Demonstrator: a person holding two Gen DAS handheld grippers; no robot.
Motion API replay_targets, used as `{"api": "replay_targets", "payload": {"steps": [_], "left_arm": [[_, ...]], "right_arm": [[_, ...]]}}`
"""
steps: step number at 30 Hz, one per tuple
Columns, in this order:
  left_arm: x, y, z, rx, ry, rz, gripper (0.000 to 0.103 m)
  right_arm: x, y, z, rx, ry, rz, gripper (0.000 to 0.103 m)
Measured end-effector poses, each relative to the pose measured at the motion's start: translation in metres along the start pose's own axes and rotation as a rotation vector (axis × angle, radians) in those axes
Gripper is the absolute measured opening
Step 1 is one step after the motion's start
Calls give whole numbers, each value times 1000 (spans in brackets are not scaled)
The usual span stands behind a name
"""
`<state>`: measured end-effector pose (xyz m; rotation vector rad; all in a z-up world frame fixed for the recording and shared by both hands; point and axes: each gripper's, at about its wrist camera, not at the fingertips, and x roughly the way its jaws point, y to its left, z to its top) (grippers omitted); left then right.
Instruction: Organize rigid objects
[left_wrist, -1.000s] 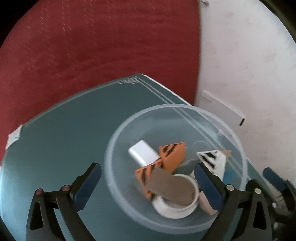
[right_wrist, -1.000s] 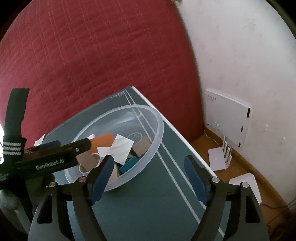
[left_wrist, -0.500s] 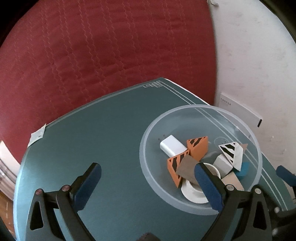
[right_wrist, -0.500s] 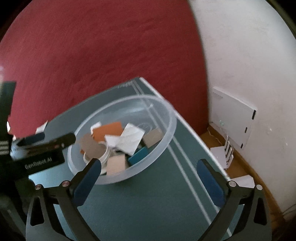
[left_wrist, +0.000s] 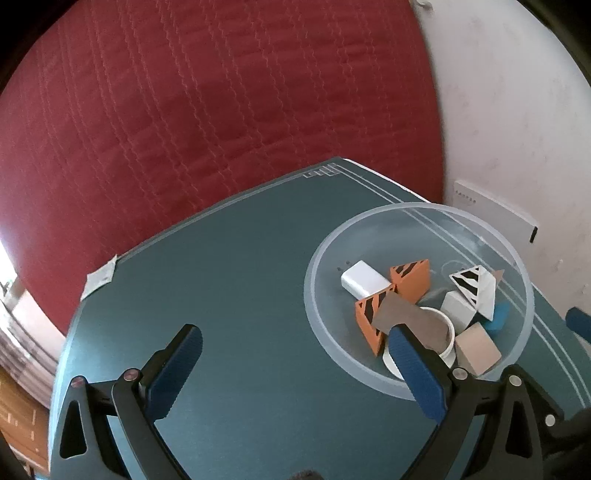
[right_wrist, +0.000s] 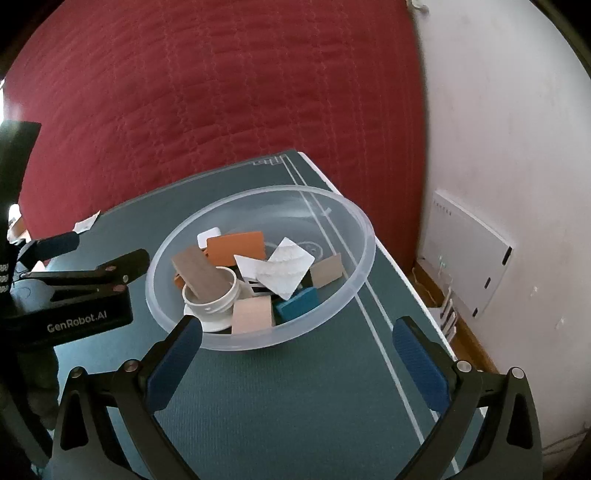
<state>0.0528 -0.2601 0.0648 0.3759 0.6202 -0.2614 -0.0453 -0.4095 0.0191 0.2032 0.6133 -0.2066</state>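
- On the table (right_wrist: 280, 413), the bowl (right_wrist: 354, 284) holds the blocks (right_wrist: 253, 314).
- Left gripper (left_wrist: 295, 373): wide open, empty, beside the bowl.
- Right gripper (right_wrist: 297, 363): wide open, empty, before it.

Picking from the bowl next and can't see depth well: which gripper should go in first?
Probably the right gripper: its open jaws face the clear bowl, with the beige block and teal block nearest. The left gripper is also open but aimed mostly at bare table.
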Motion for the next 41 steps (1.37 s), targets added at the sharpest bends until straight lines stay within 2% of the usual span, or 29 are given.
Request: {"api": "replay_targets", "payload": {"steps": [16,31,41], "left_arm": [[-2,-2,-4,2,1,6,102],[-7,-11,-4,32,-12,-11,102],[-4,-6,-9,29,0,-4,102]], "right_arm": [[5,10,-6,-40,30,9,103],[0,19,-7,-88,-1,-11,103],[2,18,-8,-90,18,-9,103]]}}
